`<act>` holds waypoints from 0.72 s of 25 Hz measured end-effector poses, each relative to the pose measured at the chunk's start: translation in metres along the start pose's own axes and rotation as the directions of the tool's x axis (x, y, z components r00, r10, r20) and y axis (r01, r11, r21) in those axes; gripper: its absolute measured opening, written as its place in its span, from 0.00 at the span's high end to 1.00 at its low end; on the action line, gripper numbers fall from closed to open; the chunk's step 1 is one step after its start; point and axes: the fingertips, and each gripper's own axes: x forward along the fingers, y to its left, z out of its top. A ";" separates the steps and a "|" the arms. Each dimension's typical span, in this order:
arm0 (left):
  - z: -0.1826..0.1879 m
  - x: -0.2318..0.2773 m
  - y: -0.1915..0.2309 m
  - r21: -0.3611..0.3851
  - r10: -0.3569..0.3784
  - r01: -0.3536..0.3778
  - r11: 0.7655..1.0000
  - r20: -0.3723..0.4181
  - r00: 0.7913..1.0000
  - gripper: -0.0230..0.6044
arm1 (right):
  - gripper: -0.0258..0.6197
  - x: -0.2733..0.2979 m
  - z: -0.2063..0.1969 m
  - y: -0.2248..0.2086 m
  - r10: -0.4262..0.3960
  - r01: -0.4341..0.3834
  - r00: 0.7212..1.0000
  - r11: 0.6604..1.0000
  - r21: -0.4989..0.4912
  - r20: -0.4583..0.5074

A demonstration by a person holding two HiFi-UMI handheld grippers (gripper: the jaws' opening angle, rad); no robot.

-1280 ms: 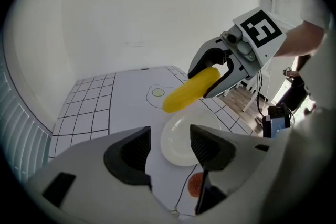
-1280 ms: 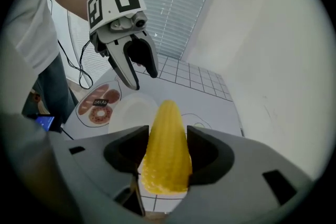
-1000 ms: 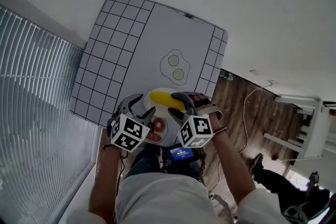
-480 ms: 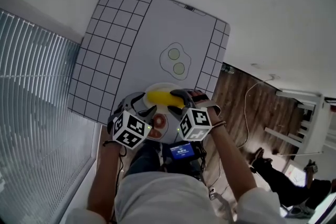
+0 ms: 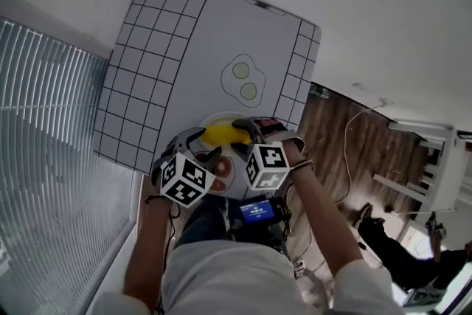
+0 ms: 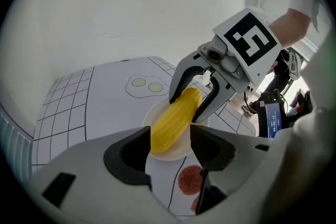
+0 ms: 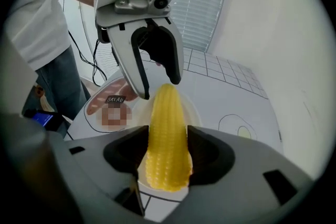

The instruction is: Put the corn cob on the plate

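The yellow corn cob (image 5: 221, 133) lies lengthwise between my two grippers, just over the white plate (image 5: 212, 117) at the near edge of the mat. My right gripper (image 7: 168, 149) is shut on the cob's (image 7: 167, 134) thick end. My left gripper (image 6: 170, 141) is open, its jaws straddling the cob's (image 6: 176, 115) narrow tip without clearly pressing on it. In the left gripper view the plate's rim (image 6: 149, 113) shows under the cob. Whether the cob touches the plate I cannot tell.
The plate sits on a white mat with grid borders (image 5: 140, 55). A fried-egg drawing (image 5: 245, 81) lies beyond the plate, and printed food pictures (image 5: 221, 173) lie nearer me. Window blinds (image 5: 44, 158) run on the left, wooden floor (image 5: 346, 144) on the right.
Both grippers have sunk toward the plate with the cob still between them. The right gripper's hold on the cob is unchanged.
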 end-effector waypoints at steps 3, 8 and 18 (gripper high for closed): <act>-0.003 -0.001 0.003 -0.011 0.007 -0.007 1.000 -0.001 1.000 0.57 | 0.59 0.000 0.001 -0.001 -0.029 0.029 1.000 1.000 0.006 -0.001; -0.006 0.000 0.004 -0.012 0.010 -0.010 1.000 -0.009 1.000 0.57 | 0.59 -0.002 0.000 -0.001 -0.080 0.079 0.997 0.997 0.014 0.024; -0.005 0.004 0.004 -0.020 0.000 0.000 1.000 -0.015 1.000 0.57 | 0.50 -0.014 -0.005 -0.007 -0.126 0.117 0.990 0.986 0.122 0.068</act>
